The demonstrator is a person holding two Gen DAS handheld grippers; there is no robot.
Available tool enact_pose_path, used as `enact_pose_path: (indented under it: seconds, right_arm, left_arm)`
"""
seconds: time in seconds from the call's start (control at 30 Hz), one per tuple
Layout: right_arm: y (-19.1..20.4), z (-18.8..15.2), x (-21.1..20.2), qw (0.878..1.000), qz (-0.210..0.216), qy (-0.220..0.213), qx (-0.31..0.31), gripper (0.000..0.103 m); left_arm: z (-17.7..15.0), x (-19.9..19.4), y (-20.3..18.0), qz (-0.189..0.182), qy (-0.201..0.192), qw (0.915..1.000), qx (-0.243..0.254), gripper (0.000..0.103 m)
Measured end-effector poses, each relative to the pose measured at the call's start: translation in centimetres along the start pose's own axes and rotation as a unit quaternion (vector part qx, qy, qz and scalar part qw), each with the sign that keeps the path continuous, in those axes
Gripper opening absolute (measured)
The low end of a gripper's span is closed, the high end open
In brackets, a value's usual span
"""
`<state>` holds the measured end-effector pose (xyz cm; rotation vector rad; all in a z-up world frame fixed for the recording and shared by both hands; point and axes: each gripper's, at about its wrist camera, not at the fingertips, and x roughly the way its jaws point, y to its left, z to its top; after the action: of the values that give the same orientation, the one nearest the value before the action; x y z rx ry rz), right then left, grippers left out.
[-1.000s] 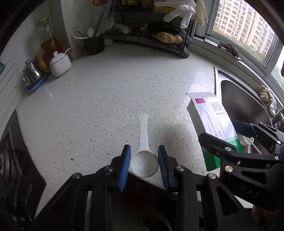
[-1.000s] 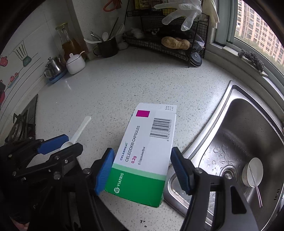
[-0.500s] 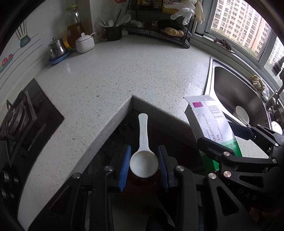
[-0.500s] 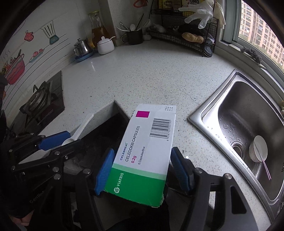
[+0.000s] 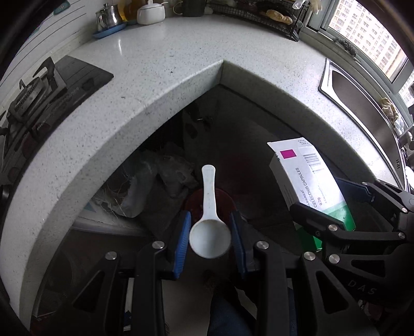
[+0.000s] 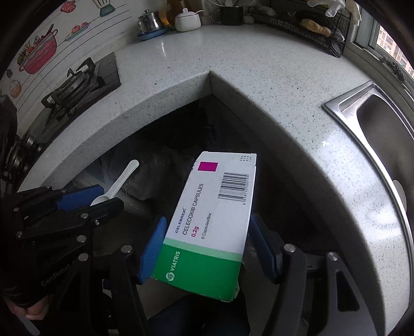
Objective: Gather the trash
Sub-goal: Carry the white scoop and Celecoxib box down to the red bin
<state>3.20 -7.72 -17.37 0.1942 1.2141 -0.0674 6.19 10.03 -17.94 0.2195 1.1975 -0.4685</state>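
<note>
My left gripper point(image 5: 210, 239) is shut on the bowl of a white plastic scoop point(image 5: 209, 214), whose handle points away from me. My right gripper point(image 6: 207, 248) is shut on a white and green medicine box point(image 6: 211, 222) marked Celecoxib capsules. Both hang past the inner corner of the speckled worktop point(image 5: 145, 75), over a dark floor space. Below the scoop lies a round dark red thing point(image 5: 227, 199), beside crumpled grey bags point(image 5: 155, 181). In the left wrist view the box point(image 5: 308, 178) and right gripper point(image 5: 346, 206) show at the right. The scoop point(image 6: 121, 181) and left gripper point(image 6: 95, 199) show left in the right wrist view.
A gas hob point(image 5: 38, 95) lies on the worktop at the left. A steel sink point(image 6: 383, 129) is sunk in at the right. Kettle point(image 6: 148, 22), white sugar pot point(image 6: 187, 20) and a wire rack point(image 6: 310, 23) line the far wall. A person's gloved hand point(image 6: 28, 302) holds the left gripper.
Both grippers have drawn back off the worktop and sunk past its inner corner, still holding the scoop and the box. The dark space under the corner now fills the middle of both views.
</note>
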Motion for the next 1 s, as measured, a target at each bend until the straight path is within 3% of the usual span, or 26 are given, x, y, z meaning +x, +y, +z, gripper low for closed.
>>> enact_pose_path:
  seconds: [0.47, 0.67, 0.9, 0.93, 1.0]
  right_arm:
    - [-3.0, -2.2, 16.6, 0.999, 0.002, 0.046, -0.018, 0.062]
    - [-4.6, -3.5, 22.6, 0.998, -0.003, 0.056, 0.002, 0.062]
    - [-5.4, -5.1, 26.7, 0.997, -0.007, 0.072, 0.032, 0.062]
    - [-5.5, -5.3, 27.0, 0.997, -0.007, 0.073, 0.036, 0.062]
    - [-5.7, -5.4, 27.6, 0.996, -0.008, 0.075, 0.039, 0.062]
  left_arm:
    - [-4.5, 17.0, 1.0, -0.016, 0.059, 0.9978, -0.027, 0.029]
    - [-4.0, 23.6, 0.6, -0.023, 0.066, 0.9975, -0.005, 0.029]
    - [-2.9, 28.8, -0.3, -0.036, 0.072, 0.9965, 0.022, 0.029]
    - [-2.8, 29.2, -0.5, -0.040, 0.074, 0.9961, 0.026, 0.030]
    - [-2.5, 30.0, -0.7, -0.039, 0.072, 0.9960, 0.037, 0.043]
